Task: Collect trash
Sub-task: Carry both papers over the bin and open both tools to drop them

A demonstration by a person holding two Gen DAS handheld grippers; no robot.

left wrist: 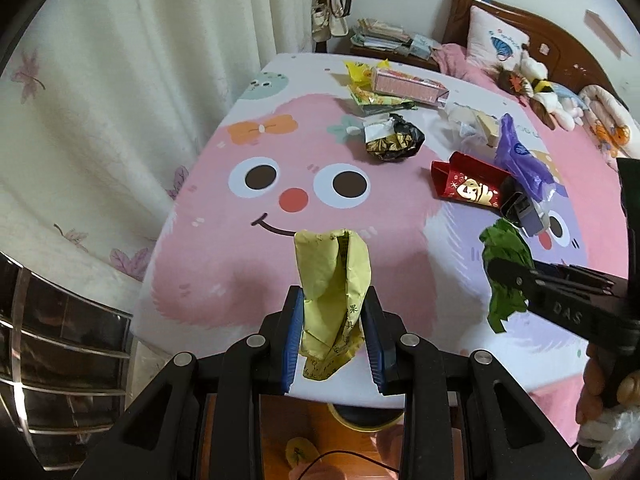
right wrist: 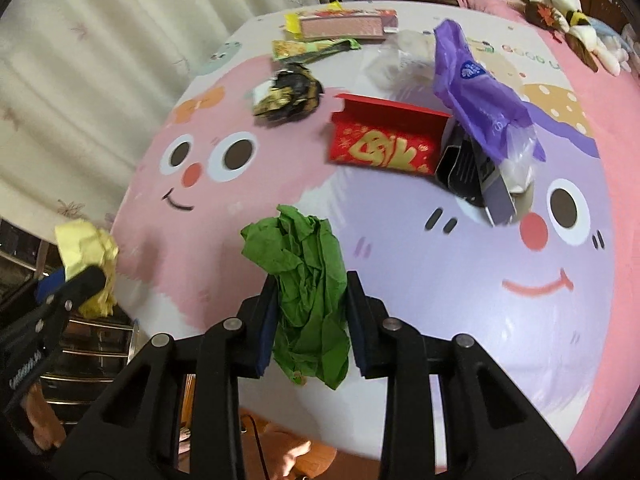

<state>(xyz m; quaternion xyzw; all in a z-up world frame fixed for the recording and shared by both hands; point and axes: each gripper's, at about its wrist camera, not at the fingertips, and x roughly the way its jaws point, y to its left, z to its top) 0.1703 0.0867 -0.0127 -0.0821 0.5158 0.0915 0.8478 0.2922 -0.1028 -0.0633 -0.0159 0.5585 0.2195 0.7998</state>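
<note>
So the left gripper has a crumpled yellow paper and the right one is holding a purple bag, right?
Not quite. The right gripper is shut on crumpled green paper, as the right wrist view shows. The purple bag lies on the bed. The left gripper does hold the yellow paper.

This is a bedroom in a home. A bed (left wrist: 320,128) fills most of both views, covered with a pink and purple cartoon-face sheet (right wrist: 440,272). At its far end stands a dark wooden headboard (left wrist: 556,40) with a pillow (left wrist: 496,36) and stuffed toys (left wrist: 536,88) against it. A nightstand (left wrist: 384,46) piled with papers sits beside the headboard. Cream curtains (left wrist: 120,80) with a leaf pattern hang along the bed's side, and bags (left wrist: 332,20) hang in the corner.
</note>
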